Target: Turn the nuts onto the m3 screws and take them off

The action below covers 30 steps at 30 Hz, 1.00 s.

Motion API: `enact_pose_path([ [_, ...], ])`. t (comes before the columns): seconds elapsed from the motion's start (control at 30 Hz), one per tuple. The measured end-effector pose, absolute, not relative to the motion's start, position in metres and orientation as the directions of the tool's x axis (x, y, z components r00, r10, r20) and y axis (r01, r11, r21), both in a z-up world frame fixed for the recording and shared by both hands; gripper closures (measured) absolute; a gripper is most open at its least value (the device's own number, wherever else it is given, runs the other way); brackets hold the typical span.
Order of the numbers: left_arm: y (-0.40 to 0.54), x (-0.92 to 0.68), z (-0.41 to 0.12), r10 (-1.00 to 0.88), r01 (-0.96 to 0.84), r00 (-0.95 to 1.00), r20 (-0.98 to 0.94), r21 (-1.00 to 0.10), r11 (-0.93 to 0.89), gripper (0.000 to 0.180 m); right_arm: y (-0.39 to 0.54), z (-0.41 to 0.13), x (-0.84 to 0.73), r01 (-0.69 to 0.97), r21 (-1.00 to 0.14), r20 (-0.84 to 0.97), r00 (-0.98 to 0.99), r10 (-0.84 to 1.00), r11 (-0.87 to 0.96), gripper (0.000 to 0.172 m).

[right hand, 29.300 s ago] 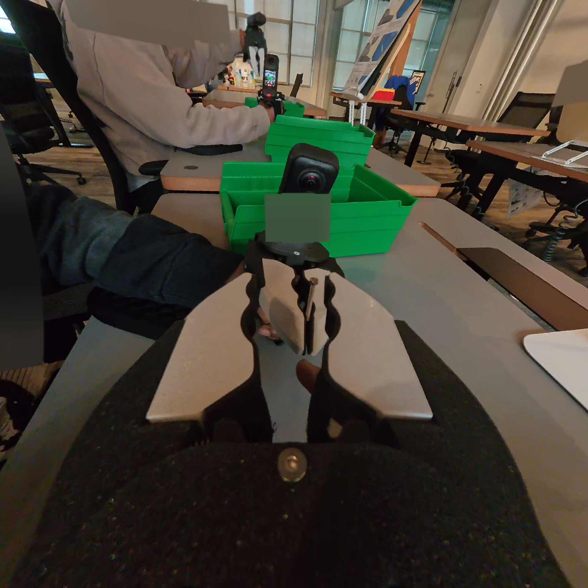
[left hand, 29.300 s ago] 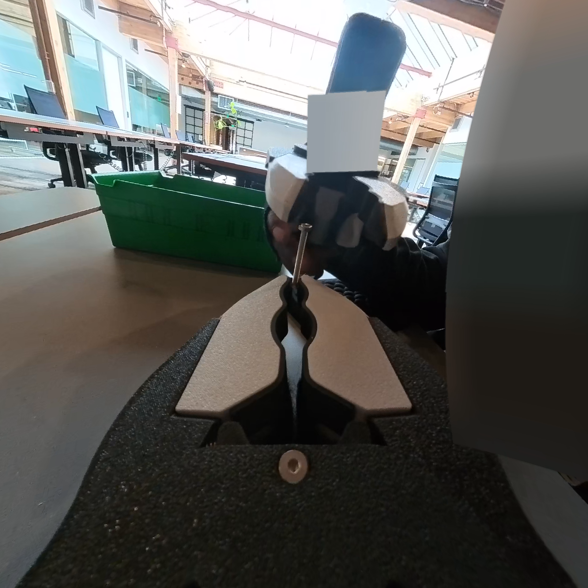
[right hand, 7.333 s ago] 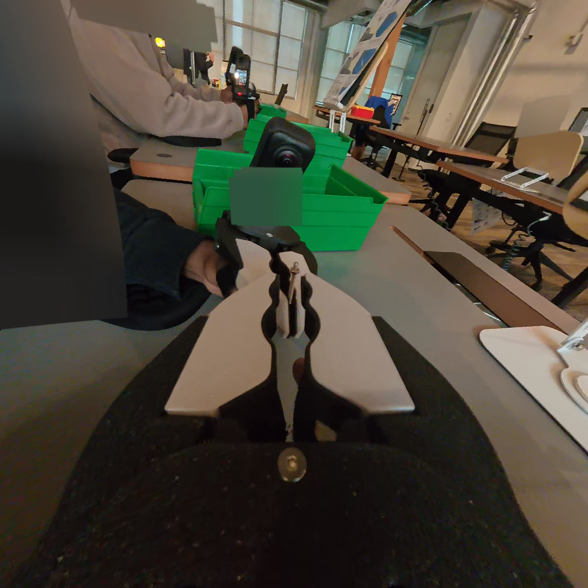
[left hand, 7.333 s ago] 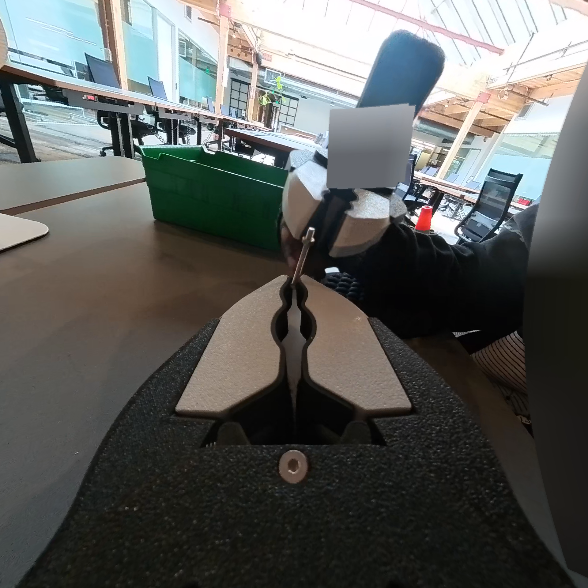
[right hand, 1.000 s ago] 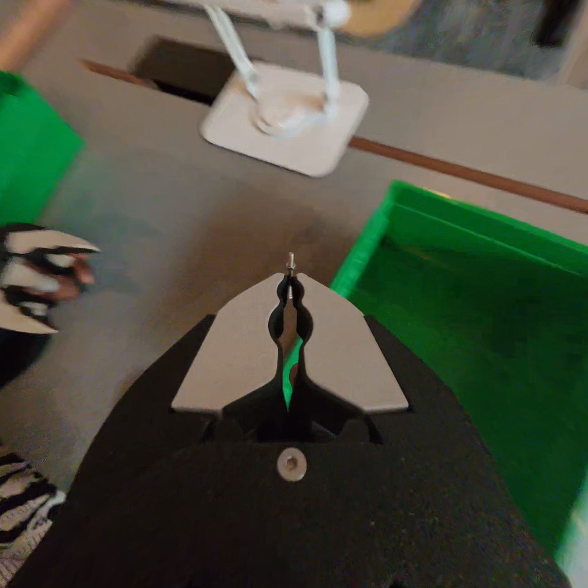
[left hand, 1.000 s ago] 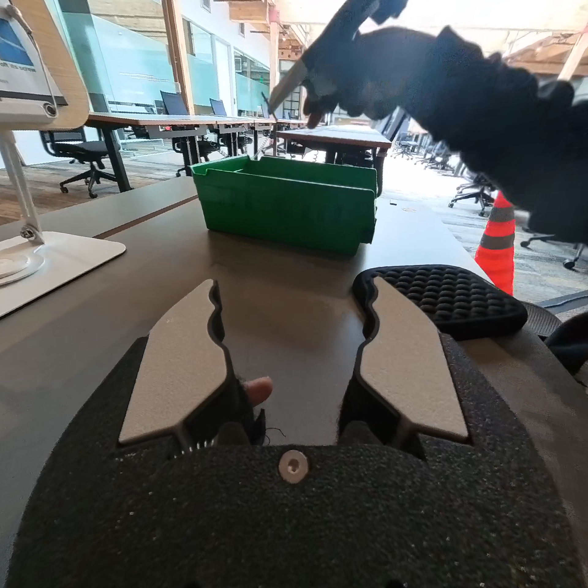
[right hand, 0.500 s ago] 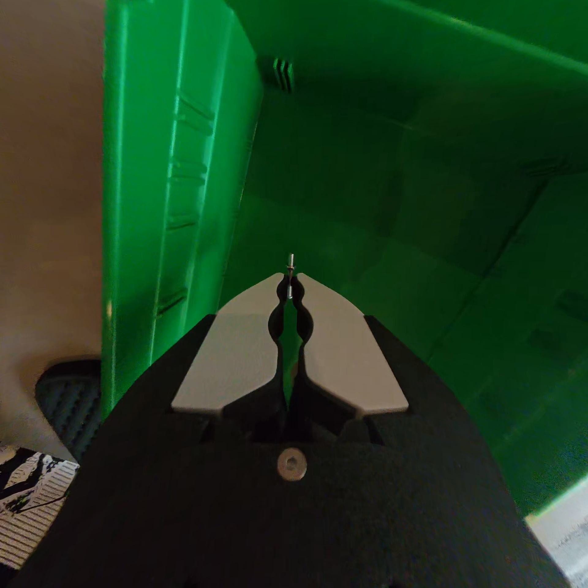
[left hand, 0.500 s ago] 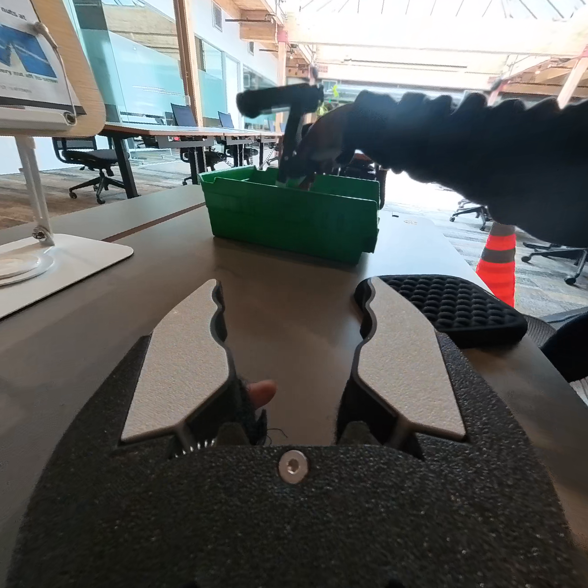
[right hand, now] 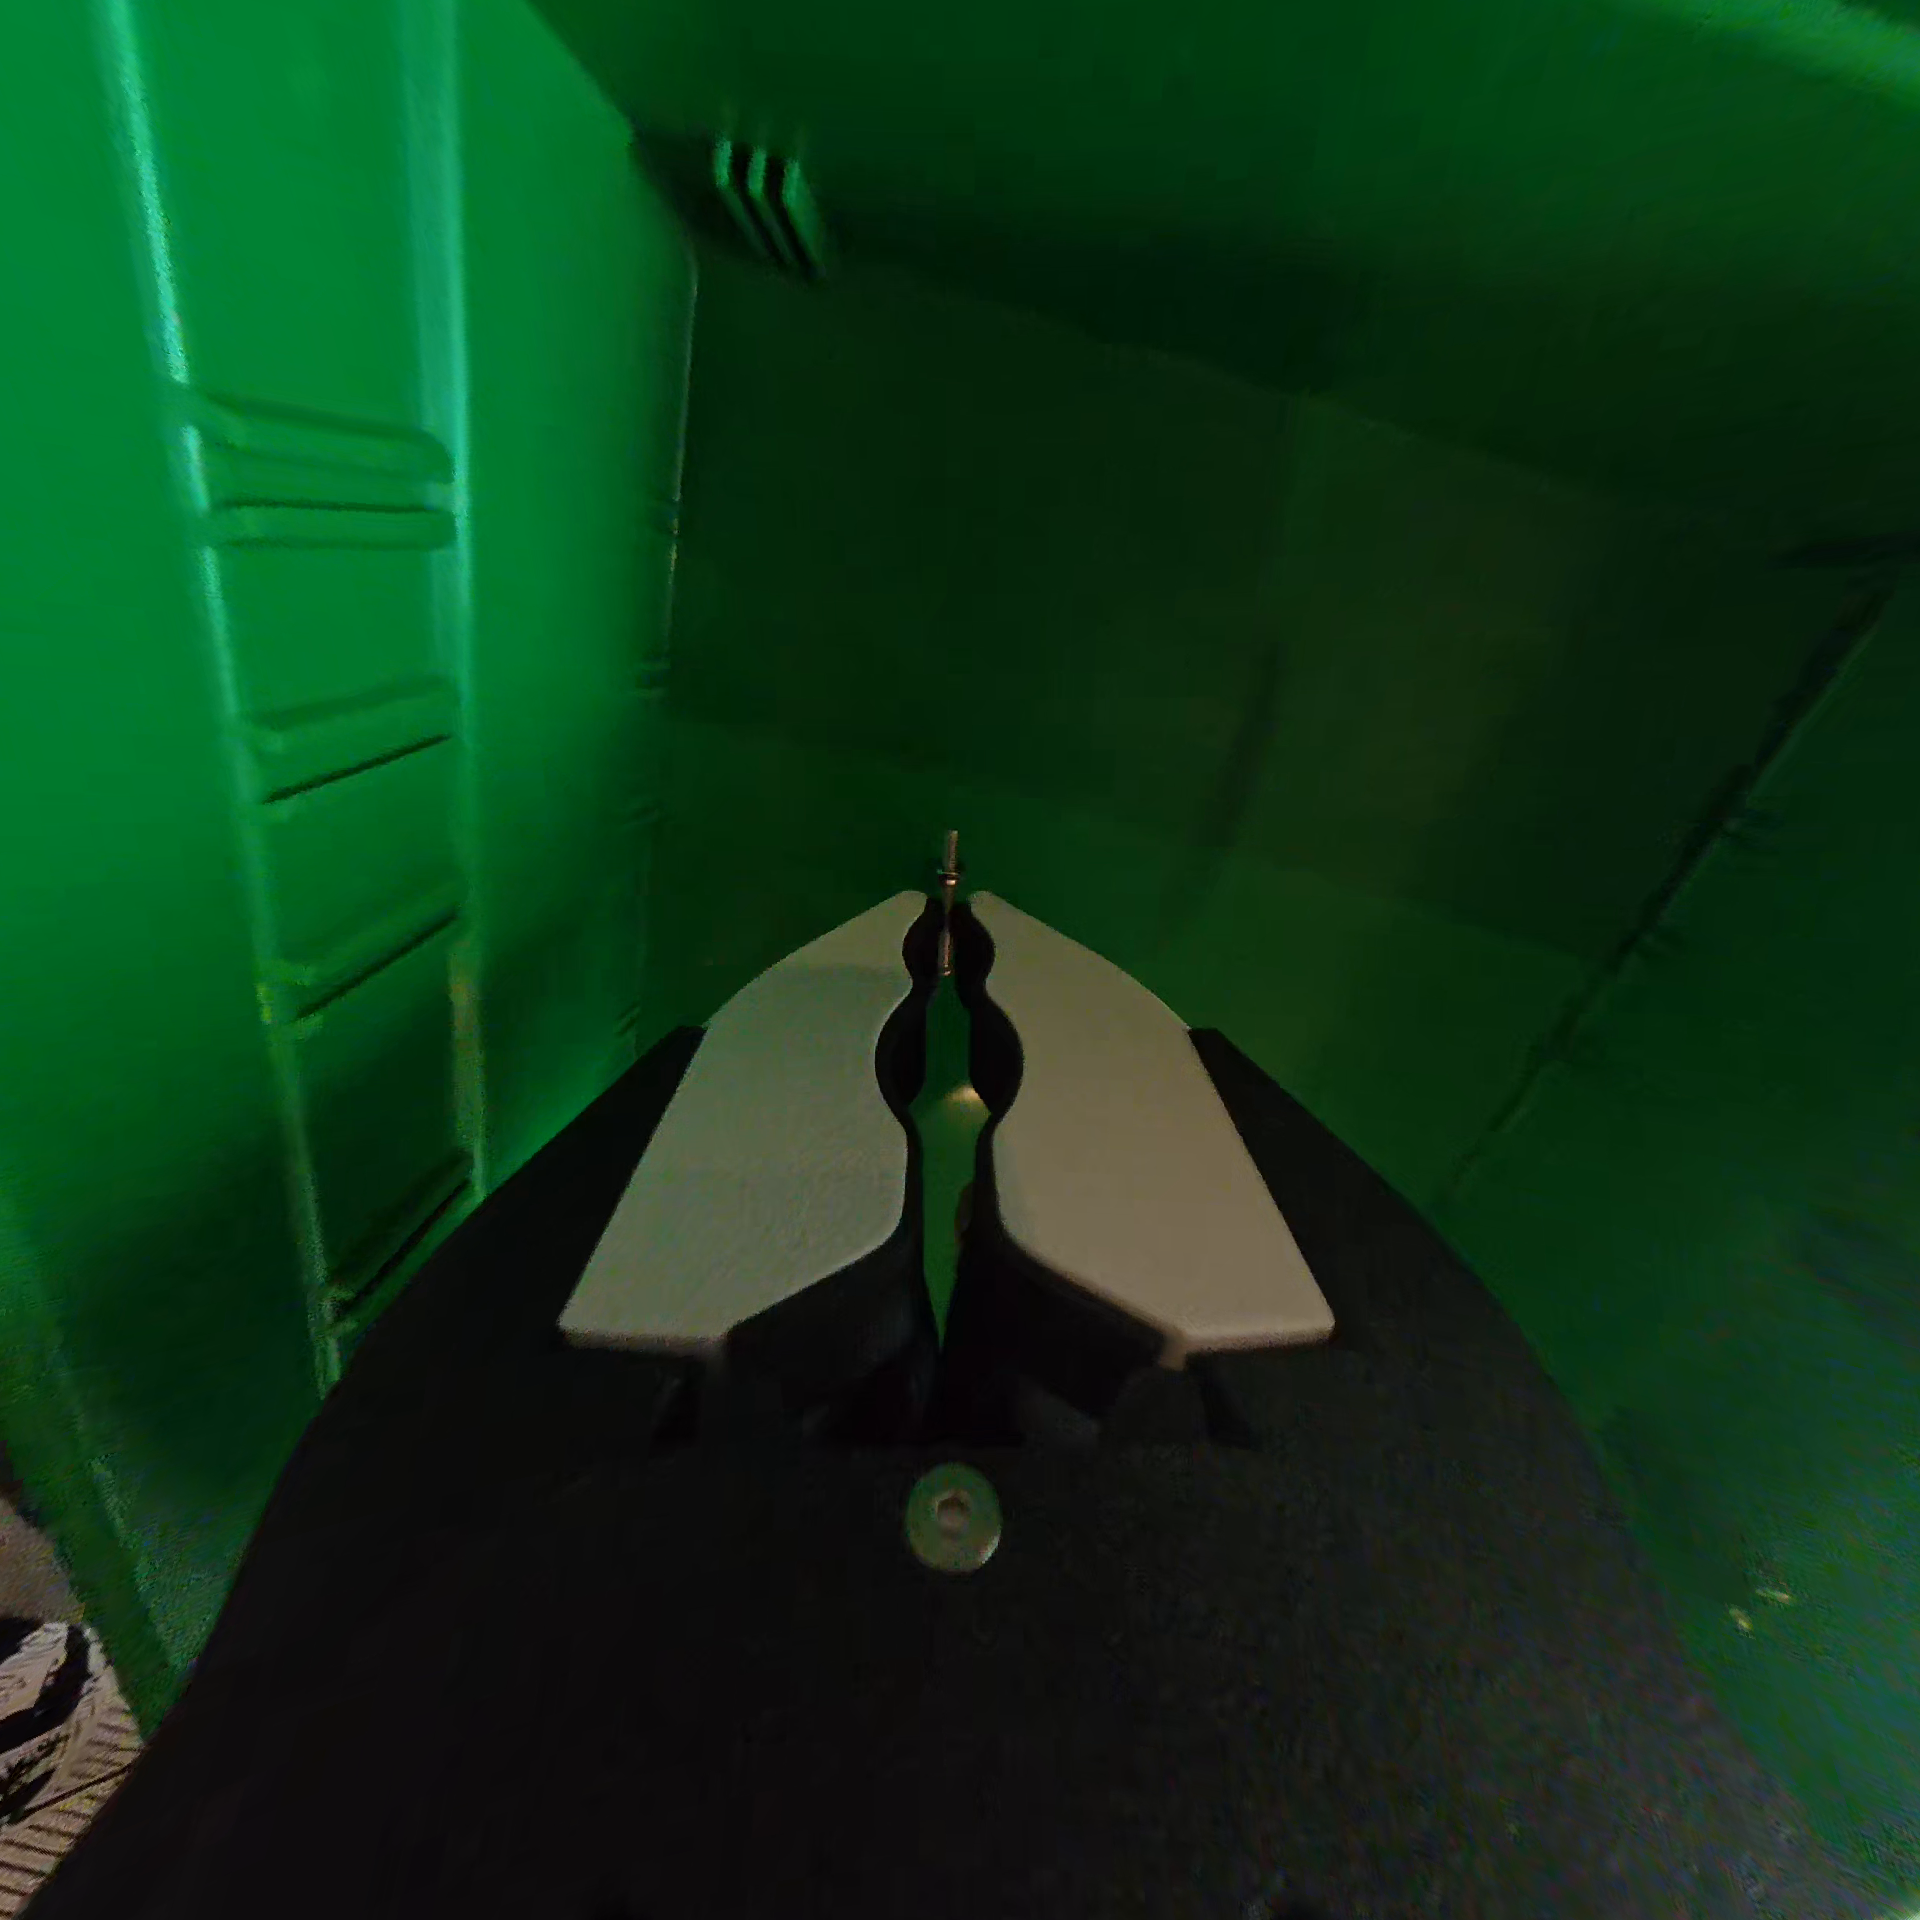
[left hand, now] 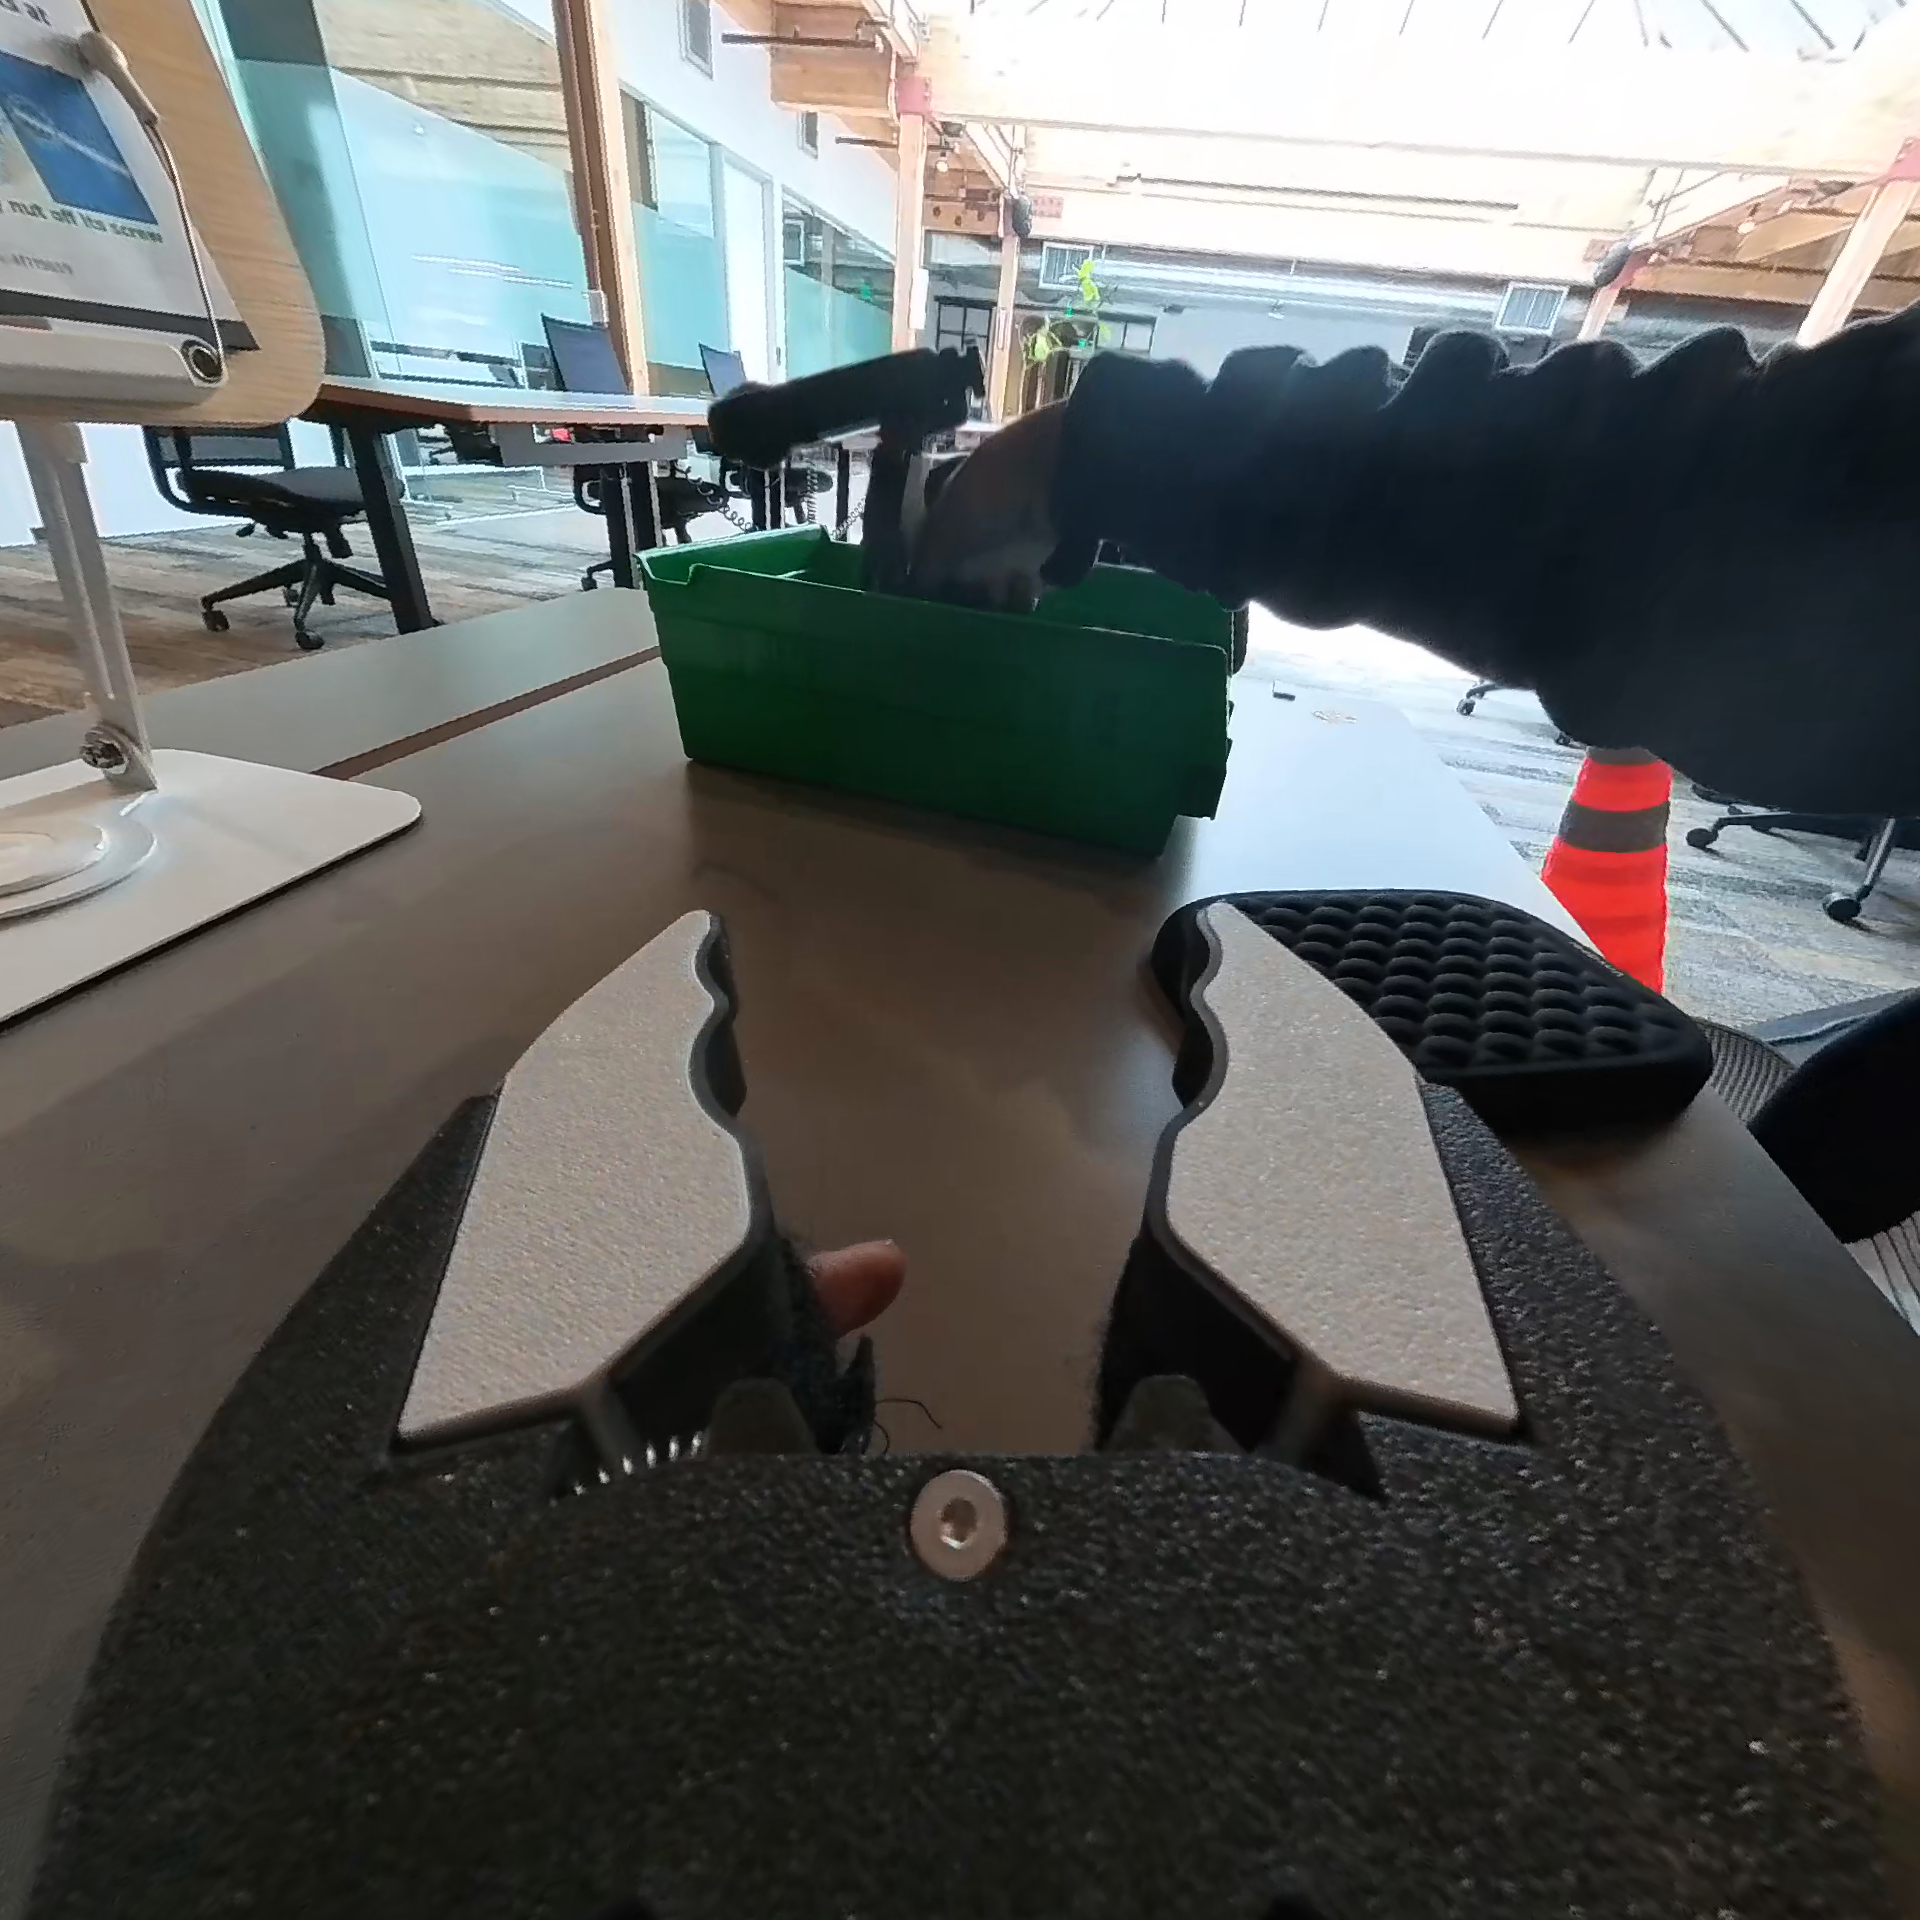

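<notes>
- Nearest to me, my left tongs [left hand: 961, 925] hung released, fingers spread wide with nothing between them but bare dark table [left hand: 312, 1091]. Nothing of the task lay near them.
- Just right of the left tongs' right finger [left hand: 1299, 1122] a black dimpled pad [left hand: 1475, 997] sat at the table's near right edge. A white stand base [left hand: 208, 831] stood at far left.
- Farther off, mid-table, stood the green bin [left hand: 935, 707]. My right arm in a dark sleeve [left hand: 1507, 520] reached across from the right, and the right tool dipped over the bin's rim; its fingers were hidden from that side.
- From the right wrist view, my right tongs [right hand: 948, 899] were clenched on a thin metal screw [right hand: 948, 935], pinched at the very tips, its shank poking forward past them.
- A small nut [right hand: 950, 871] sat on the screw just beyond the fingertips, with a short bit of thread showing past it.
- All around the tongs was green bin wall [right hand: 312, 623] and floor [right hand: 1351, 831]; the screw pointed down toward the inside corner, not yet touching bottom as far as I could tell.
- My reading: nut was on this screw, so the threading-on looked done for this piece. I judged it was being dropped off in the bin.
- Left to do: let go of the piece, and the taking-off half. I saw no other screws or nuts, so I could not count what remained.
</notes>
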<state>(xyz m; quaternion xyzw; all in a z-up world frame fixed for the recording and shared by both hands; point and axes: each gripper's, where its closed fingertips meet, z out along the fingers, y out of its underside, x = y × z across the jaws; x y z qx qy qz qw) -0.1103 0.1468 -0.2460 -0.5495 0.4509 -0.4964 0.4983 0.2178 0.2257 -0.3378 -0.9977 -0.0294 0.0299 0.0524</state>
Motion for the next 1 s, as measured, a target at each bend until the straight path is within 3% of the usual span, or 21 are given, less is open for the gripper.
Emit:
enact_pose_path([
  [0.27,0.146,-0.110,-0.246,-0.991,0.001,0.104,0.086,-0.996,-0.087,0.099,0.227,-0.343,0.220,0.033,-0.136,-0.030,0.999,0.037,-0.990,0.168],
  [0.47,0.144,-0.109,-0.248,-0.993,-0.018,0.096,0.075,-0.997,-0.077,0.099,0.228,-0.337,0.217,0.000,-0.191,-0.061,0.998,0.012,-0.981,0.148],
  [0.57,0.143,-0.108,-0.247,-0.994,-0.019,0.099,0.054,-0.998,-0.056,0.100,0.234,-0.315,0.213,-0.026,-0.331,-0.078,0.997,0.000,-0.943,0.144],
  [0.67,0.141,-0.117,-0.227,-0.990,0.072,0.137,0.003,-0.997,0.007,0.125,0.241,-0.274,0.201,-0.089,-0.552,-0.124,0.992,-0.024,-0.829,0.133],
  [0.77,0.114,-0.139,-0.149,-0.994,0.288,0.066,0.090,-0.955,-0.067,0.129,0.234,-0.225,0.171,-0.134,-0.748,-0.217,0.975,0.049,-0.650,0.129],
  [0.9,0.063,-0.178,-0.049,-0.999,0.456,0.025,0.041,-0.889,-0.025,0.125,0.203,-0.172,0.124,-0.184,-0.887,-0.297,0.930,0.217,-0.424,0.123],
  [1.0,0.056,-0.194,-0.025,-0.988,0.487,0.147,0.034,-0.872,0.043,0.164,0.174,-0.135,0.094,-0.270,-0.935,-0.338,0.874,0.348,-0.230,0.132],
])
